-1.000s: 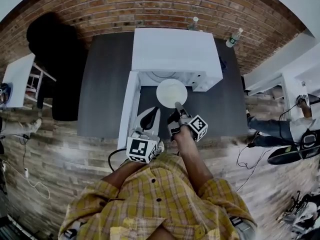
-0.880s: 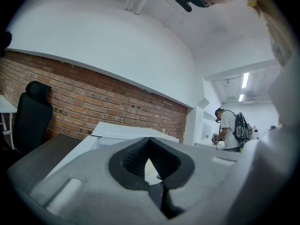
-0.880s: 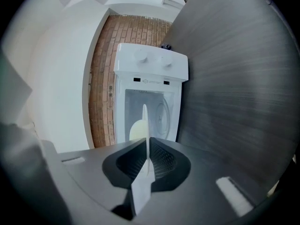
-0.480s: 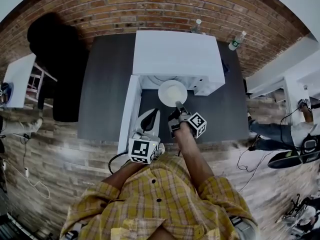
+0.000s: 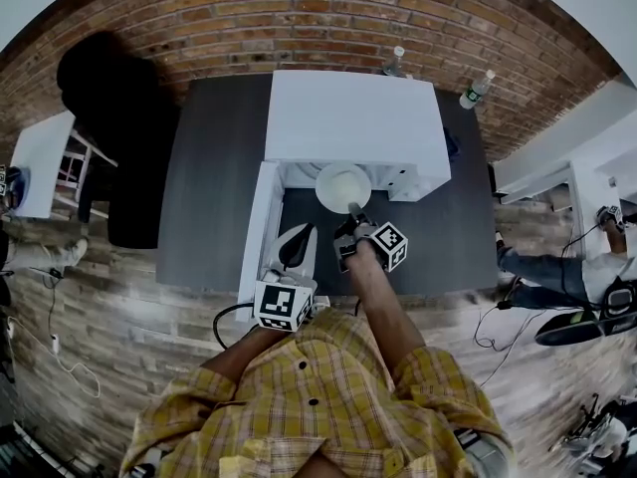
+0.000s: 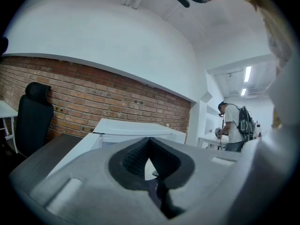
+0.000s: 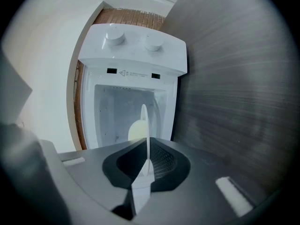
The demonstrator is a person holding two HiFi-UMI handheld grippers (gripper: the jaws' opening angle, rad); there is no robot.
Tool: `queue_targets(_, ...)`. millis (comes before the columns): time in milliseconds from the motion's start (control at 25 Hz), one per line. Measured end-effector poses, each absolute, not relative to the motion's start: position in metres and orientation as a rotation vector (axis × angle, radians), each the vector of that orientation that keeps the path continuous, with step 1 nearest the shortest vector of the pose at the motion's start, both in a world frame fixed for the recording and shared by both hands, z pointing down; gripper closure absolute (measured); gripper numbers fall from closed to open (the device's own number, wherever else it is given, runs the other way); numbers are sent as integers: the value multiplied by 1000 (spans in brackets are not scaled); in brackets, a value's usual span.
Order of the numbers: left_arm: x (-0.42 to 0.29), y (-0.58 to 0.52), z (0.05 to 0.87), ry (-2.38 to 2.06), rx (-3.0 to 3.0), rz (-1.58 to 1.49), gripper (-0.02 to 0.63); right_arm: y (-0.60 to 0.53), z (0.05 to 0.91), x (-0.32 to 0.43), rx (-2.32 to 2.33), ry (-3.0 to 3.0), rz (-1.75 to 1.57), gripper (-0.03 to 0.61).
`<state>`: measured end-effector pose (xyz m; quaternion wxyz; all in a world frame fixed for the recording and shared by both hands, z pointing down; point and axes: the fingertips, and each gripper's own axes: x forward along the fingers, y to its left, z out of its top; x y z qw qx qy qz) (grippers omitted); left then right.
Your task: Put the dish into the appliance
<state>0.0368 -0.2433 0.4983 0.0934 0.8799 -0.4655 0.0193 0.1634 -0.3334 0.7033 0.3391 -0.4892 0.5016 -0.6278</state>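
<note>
My right gripper clamped on near rim of white dish; dish held at open front of white appliance, far edge at cavity mouth. My left gripper in front of appliance, beside its swung-open door, jaws pressed together, nothing between. Appliance stands on dark table.

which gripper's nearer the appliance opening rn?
Right. The right gripper holds the plate at the opening of the appliance. The left gripper is further back, shut and empty, beside the open door.
</note>
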Motion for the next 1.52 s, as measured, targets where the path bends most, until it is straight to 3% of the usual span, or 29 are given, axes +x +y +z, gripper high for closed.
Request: queue_targets(1520,36,-268,507,-1368,2598,73,618,-404,746,157,-1344,1184,-1696,566)
